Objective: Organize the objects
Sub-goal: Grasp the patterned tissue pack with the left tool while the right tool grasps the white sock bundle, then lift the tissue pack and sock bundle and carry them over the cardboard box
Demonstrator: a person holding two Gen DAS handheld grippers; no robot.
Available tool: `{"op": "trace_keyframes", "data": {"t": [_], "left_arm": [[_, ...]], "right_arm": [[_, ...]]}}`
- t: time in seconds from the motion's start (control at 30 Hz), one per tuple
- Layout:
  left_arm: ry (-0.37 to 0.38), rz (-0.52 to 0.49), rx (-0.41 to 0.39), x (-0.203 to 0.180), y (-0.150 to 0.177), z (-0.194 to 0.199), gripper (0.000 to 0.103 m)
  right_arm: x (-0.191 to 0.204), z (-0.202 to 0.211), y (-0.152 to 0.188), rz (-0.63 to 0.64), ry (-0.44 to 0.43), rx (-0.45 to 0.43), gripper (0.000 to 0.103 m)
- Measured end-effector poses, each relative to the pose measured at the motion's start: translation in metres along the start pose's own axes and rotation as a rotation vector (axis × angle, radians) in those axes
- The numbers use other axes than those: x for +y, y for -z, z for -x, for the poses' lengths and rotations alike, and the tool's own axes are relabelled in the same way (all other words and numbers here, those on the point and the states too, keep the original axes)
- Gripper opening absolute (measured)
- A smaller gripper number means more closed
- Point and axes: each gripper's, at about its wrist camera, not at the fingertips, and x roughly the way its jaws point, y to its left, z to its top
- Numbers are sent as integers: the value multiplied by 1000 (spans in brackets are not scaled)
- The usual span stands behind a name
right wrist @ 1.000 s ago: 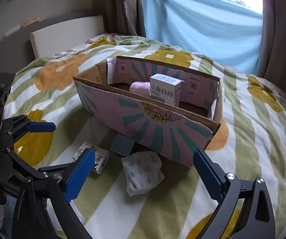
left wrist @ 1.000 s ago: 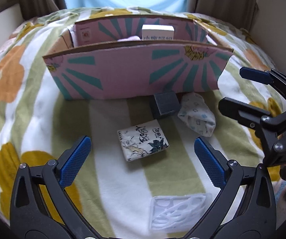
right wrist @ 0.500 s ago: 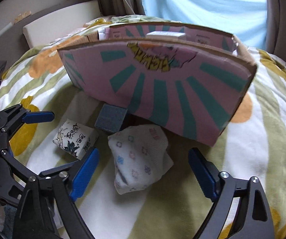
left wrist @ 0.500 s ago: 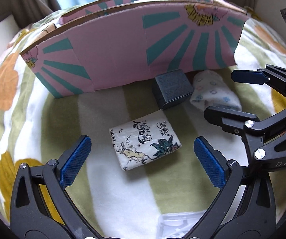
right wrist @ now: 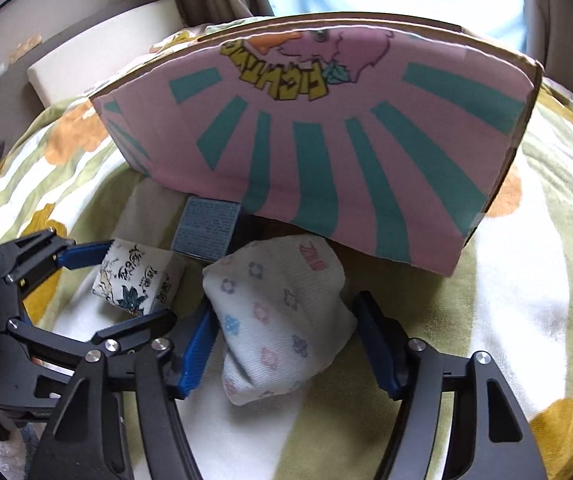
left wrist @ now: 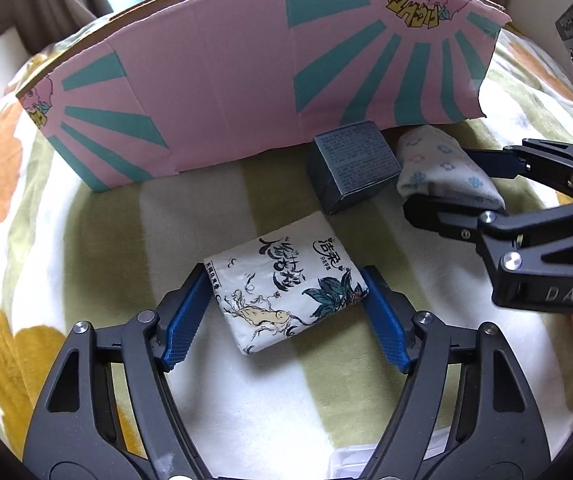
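- Left tool [left wrist: 286, 304]: jaws have just been closing and now bracket the tissue pack [left wrist: 284, 294]. The blue pads [left wrist: 184, 322] sit right at its two short sides; contact looks made or all but made, firm squeeze not certain.
- The tissue pack lies flat on the bed blanket [left wrist: 86, 240], nearest of the loose items. It is a soft white wrapper printed with black calligraphy, a dark leafy sprig and a pale root; it will likely give a little under the pads.
- Right tool [right wrist: 286, 340]: jaws have also just been closing, astride the rolled sock [right wrist: 282, 312]. The left pad touches the fabric; the right pad stands just beside it, so not yet a clear grip.
- The sock is white ribbed knit with small blue and pink flowers, bunched into a lump, its far end tucked against the box's foot.
- Between and beyond the two: a small dark grey carton [left wrist: 352, 166], fine print on top, touching the sock's side. Untouched.
- Far: the pink cardboard box [left wrist: 246, 80] with teal rays stands on the bed, its near wall hiding the inside. Probably the destination, so both items sit close in front for a short lift over the wall.
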Motion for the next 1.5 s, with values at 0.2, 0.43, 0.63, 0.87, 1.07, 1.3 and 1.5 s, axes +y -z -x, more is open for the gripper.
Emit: {"op": "trace_keyframes", "data": {"t": [0.2,0.43,0.63,0.87,1.07,1.3,1.5], "left_arm": [[3,3,-6,2,1,0,72],[-6,7,-12,2,2,5,72],[-12,14,-28,10,3,15,72],[-3,38,-56,18,7,40,72],[4,59,-100,26,9,79,72],[8,100,-149,63,0,123,72],[13,91,-179,77,-2,152,72]], "right_arm": [[-2,2,0,-16,-20,-9,49],[0,7,2,-22,-28,-20,42],[1,12,5,-50,-38,-35,42],[8,25,13,-104,-54,-46,42],[15,43,18,-144,-15,-40,42],[24,83,13,-201,18,-44,42],[27,120,-5,-194,74,-57,42]]}}
